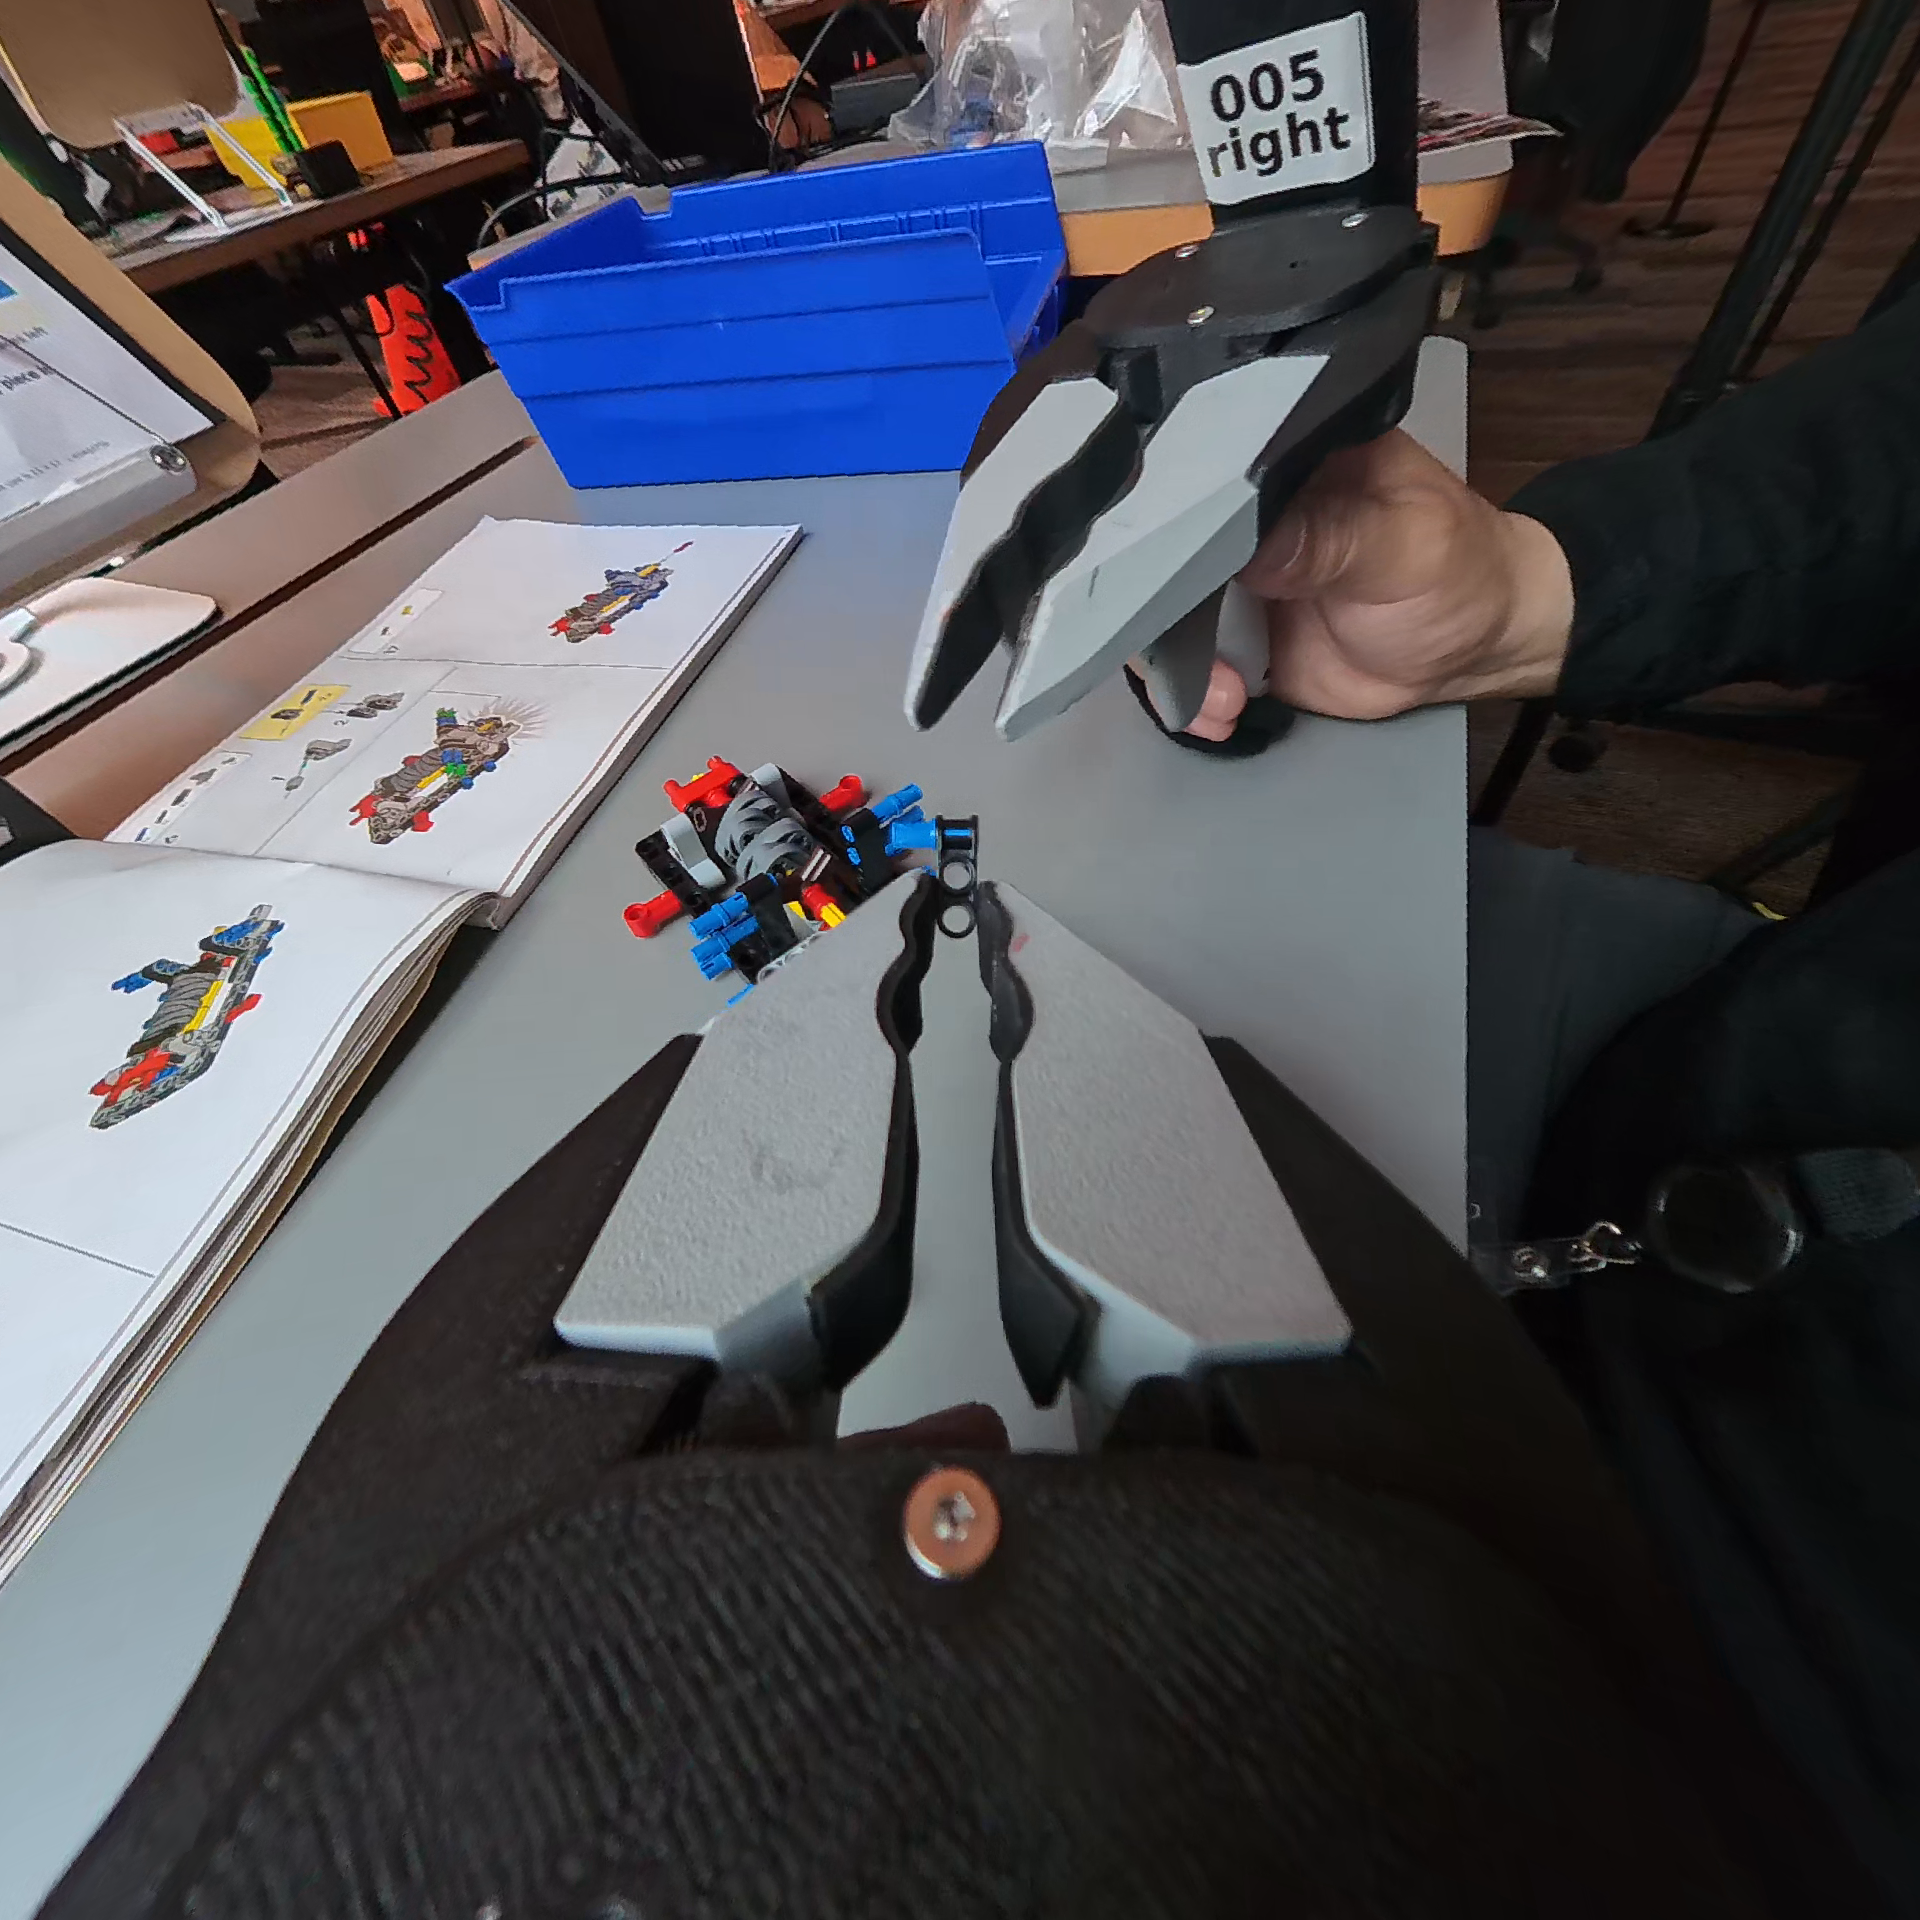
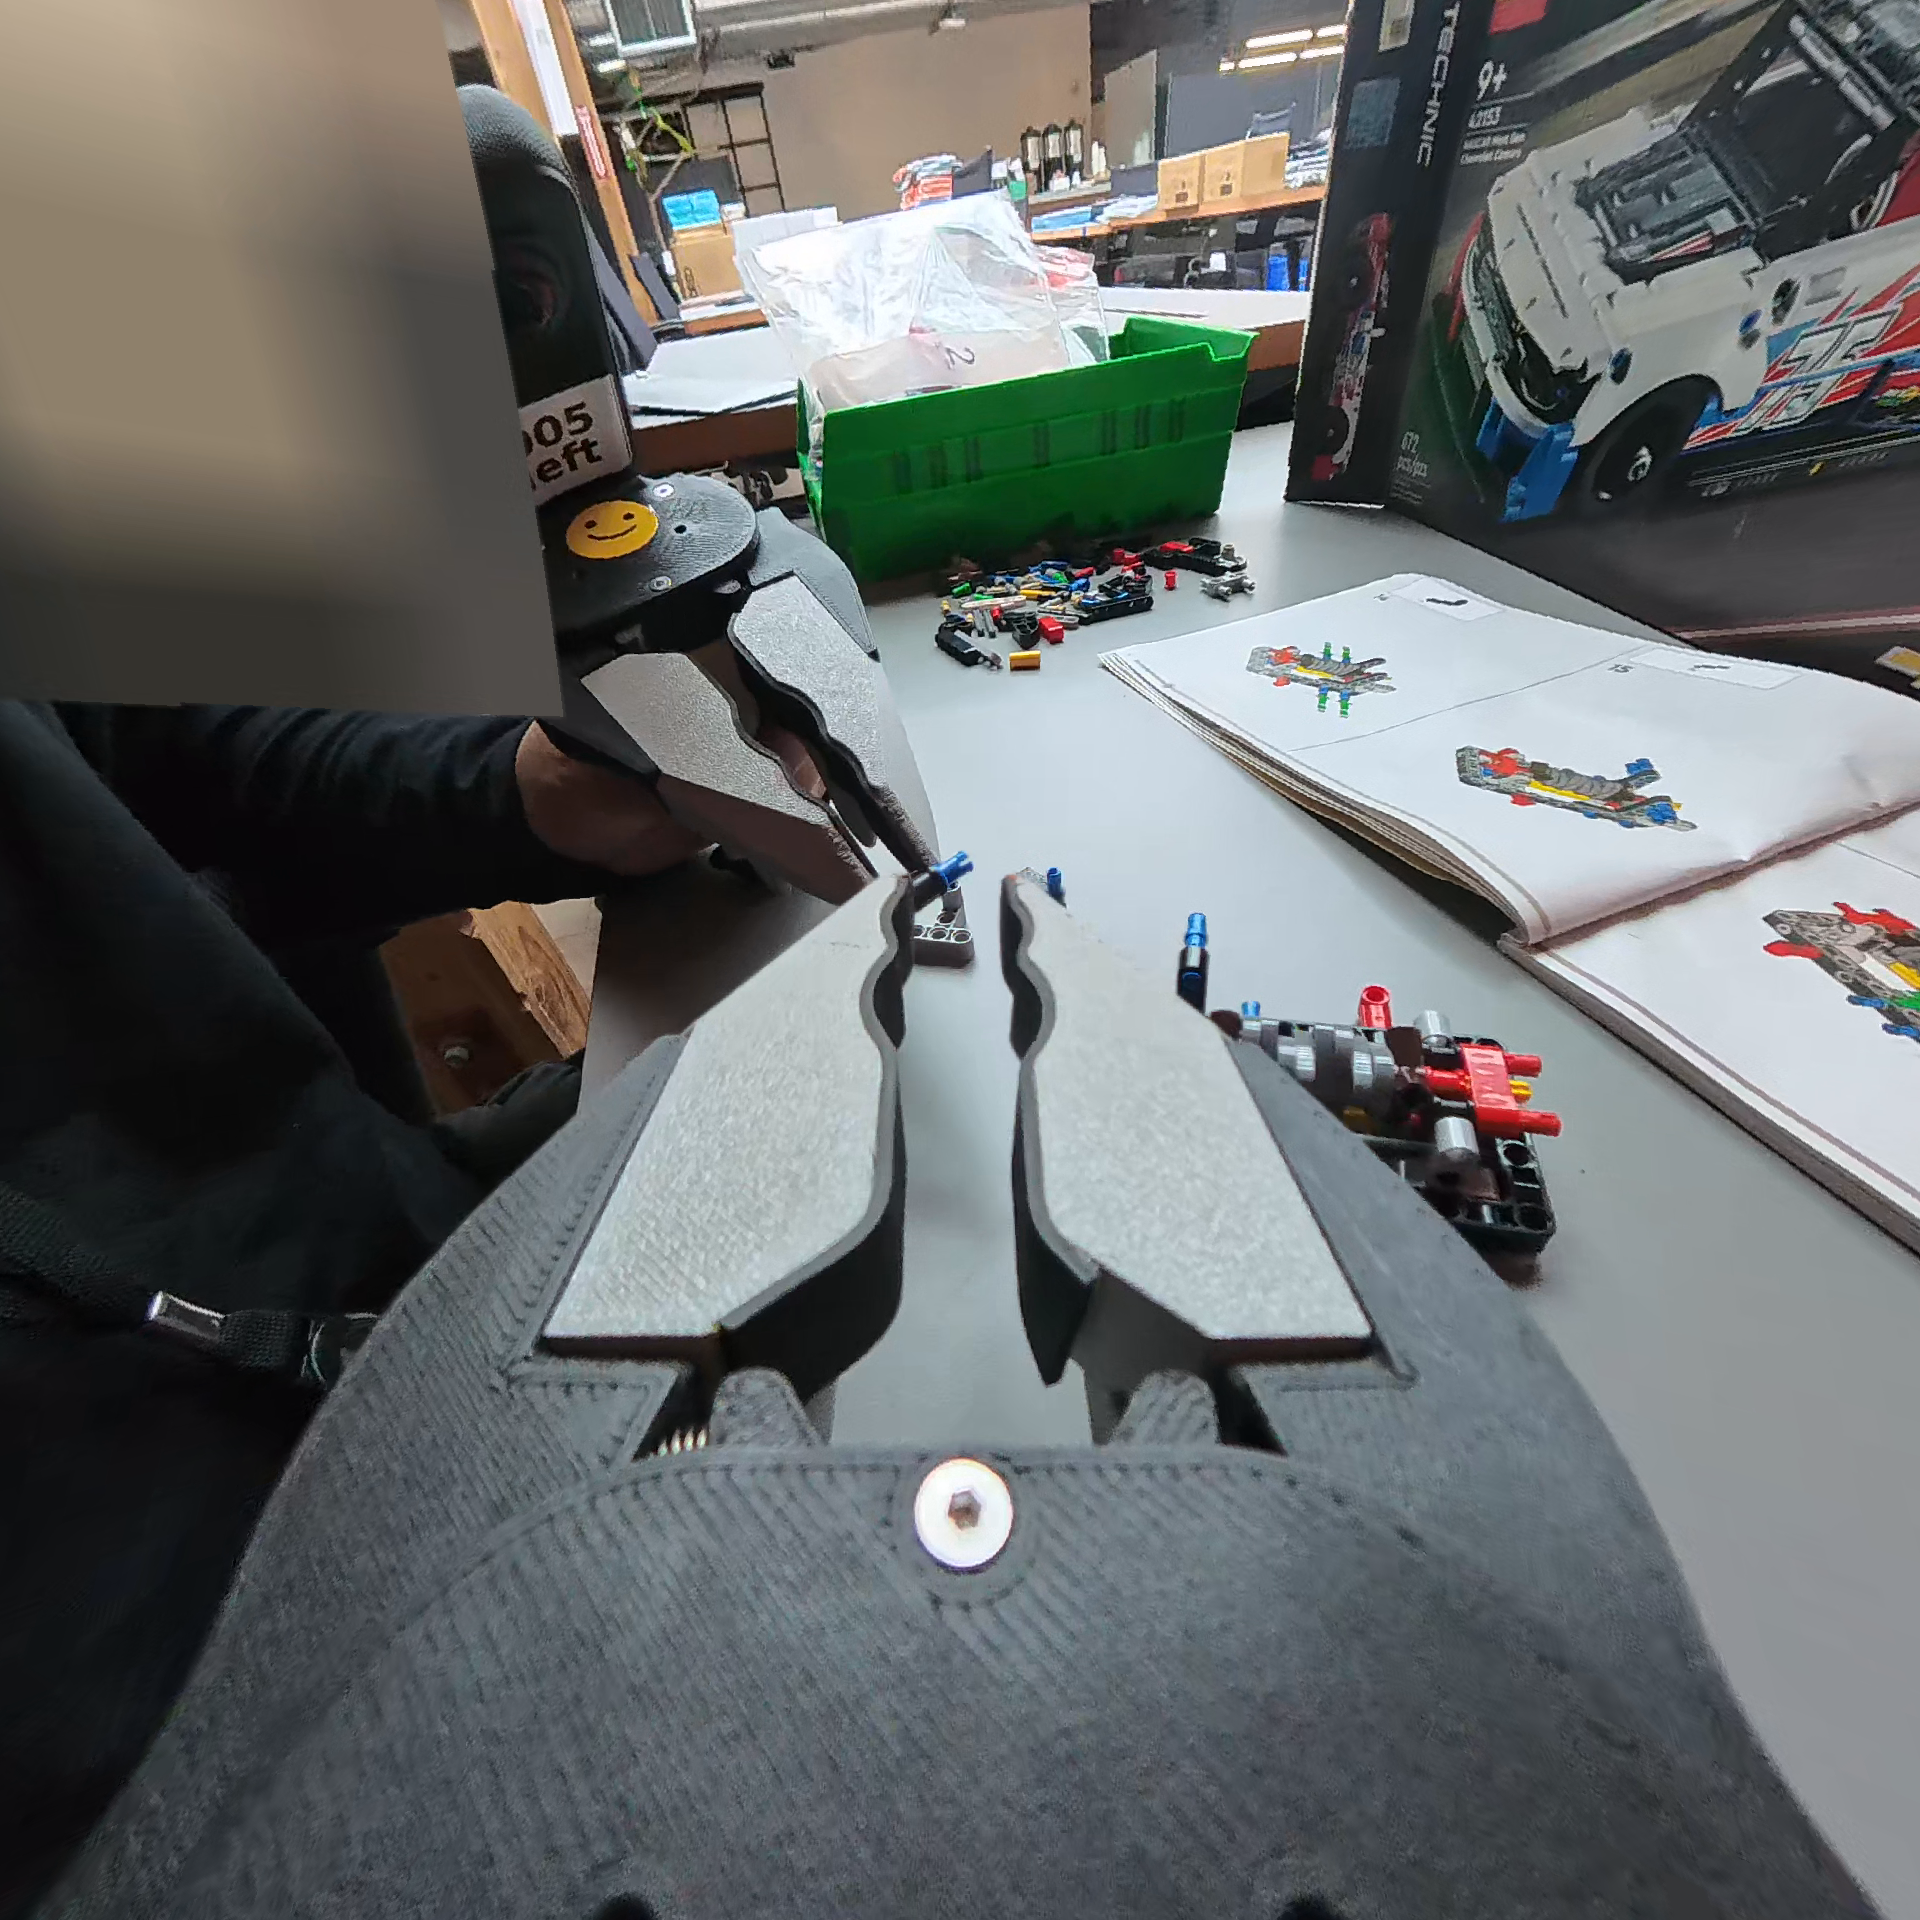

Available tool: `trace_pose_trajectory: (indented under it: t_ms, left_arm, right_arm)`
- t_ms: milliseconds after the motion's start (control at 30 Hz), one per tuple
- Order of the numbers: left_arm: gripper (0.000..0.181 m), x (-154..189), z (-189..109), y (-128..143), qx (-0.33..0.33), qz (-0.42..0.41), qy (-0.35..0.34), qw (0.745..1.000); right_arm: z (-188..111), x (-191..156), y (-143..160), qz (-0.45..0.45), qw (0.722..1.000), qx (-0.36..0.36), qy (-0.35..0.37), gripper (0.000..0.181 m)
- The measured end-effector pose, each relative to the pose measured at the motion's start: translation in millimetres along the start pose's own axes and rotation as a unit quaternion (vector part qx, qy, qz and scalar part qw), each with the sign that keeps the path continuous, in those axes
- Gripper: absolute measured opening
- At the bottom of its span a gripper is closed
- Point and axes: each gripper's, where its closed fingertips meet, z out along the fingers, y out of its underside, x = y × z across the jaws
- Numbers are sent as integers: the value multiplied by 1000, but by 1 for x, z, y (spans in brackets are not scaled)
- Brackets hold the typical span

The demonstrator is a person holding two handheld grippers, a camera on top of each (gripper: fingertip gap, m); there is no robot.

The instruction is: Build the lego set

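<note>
The left gripper is pinching a small black holed lego beam w/ blue pin just beside the multicoloured part-built lego chassis on the grey table. The right gripper is hovering empty, fingers apart. Risk: thin tip grip, so the beam may twist or pop out under pressure.

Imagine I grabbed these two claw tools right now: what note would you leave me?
Left gripper: shut on a small black beam carrying a blue pin, at the table.
Right gripper: open, empty, raised above the table.
Half-built chassis lies beside the open instruction booklet; loose parts pile sits before the green bin.
Done: chassis core, pin in beam.
Left: probably fitting this beam onto the chassis, then the following booklet steps.
</note>
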Motion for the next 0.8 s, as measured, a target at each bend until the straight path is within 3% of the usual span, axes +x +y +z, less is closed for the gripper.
trace_pose_trajectory:
  t_ms: [800]
  left_arm:
    - [5, 3, 3, -6, 4, 64, -35, 997]
  right_arm:
    - [8, -14, 8, 9, 999, -31, -38, 5]
